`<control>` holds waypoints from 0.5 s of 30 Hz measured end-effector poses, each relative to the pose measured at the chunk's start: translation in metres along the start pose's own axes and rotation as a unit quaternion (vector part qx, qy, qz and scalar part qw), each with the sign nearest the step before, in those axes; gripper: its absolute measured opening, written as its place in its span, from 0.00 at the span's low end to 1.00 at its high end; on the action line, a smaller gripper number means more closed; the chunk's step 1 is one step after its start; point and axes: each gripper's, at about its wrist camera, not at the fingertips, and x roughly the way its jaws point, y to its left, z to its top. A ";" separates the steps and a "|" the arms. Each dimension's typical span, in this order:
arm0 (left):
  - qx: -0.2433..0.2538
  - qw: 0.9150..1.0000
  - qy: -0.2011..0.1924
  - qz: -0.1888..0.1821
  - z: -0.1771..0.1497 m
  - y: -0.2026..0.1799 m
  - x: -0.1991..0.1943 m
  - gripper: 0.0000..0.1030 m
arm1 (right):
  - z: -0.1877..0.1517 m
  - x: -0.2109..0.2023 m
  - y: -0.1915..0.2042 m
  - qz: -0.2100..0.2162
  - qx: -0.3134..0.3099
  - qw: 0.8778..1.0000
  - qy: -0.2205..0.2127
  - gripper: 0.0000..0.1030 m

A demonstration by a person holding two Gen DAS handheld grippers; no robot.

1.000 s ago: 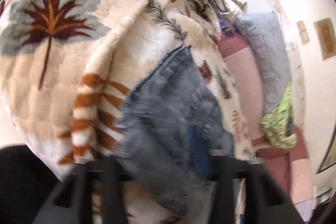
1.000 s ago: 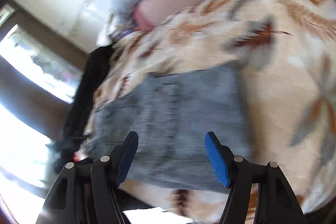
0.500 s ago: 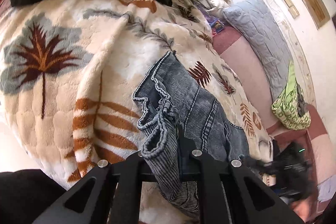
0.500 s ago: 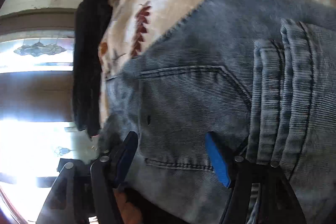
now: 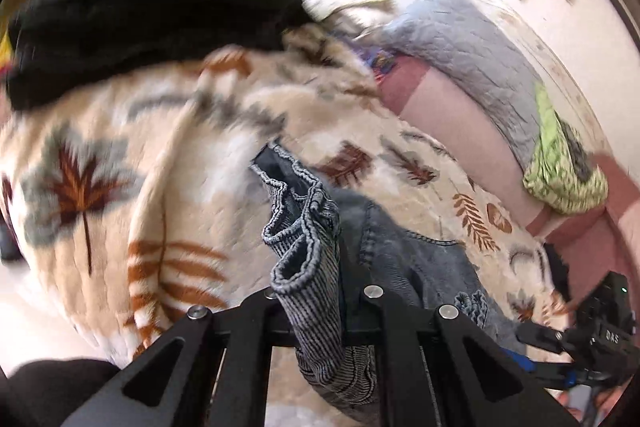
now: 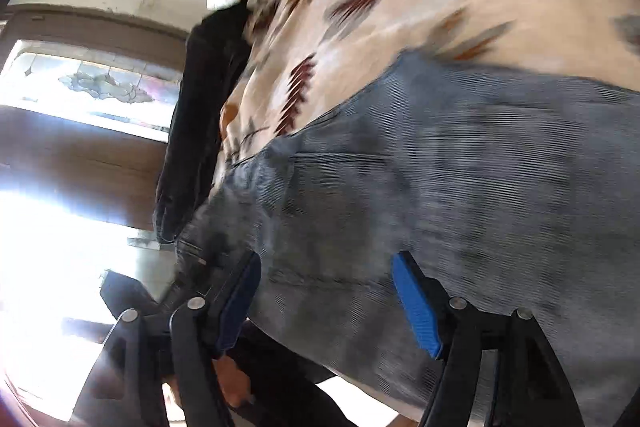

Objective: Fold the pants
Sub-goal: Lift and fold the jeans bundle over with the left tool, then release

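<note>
Jeans (image 5: 316, 267) hem now pinched, lifted by left gripper (image 5: 320, 311); right gripper (image 6: 326, 301) spread.

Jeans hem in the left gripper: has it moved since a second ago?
Yes. The jeans hem, then flat on the leaf-print blanket, now stands bunched up off it, clamped in the shut left gripper.

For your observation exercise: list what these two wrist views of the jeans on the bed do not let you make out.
- Left wrist view: the left tool pads are hidden by the bunched grey-blue denim jeans they clamp.
- Right wrist view: motion blur smears the jeans' seams; the frame edge cuts off their far end.
- Left wrist view: the right tool is half cut off, bottom right.
</note>
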 end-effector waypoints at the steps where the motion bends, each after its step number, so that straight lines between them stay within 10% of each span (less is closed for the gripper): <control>1: 0.017 1.000 -0.007 0.001 0.001 -0.010 -0.004 0.09 | -0.005 -0.018 -0.014 0.001 0.008 1.000 -0.018 0.69; 7: 0.168 0.983 -0.068 -0.008 -0.005 -0.106 -0.037 0.08 | -0.021 -0.107 -0.084 0.013 0.071 0.989 -0.130 0.69; 15: 0.375 0.923 -0.036 -0.077 -0.107 -0.248 -0.039 0.08 | -0.055 -0.188 -0.161 0.063 0.143 0.957 -0.246 0.69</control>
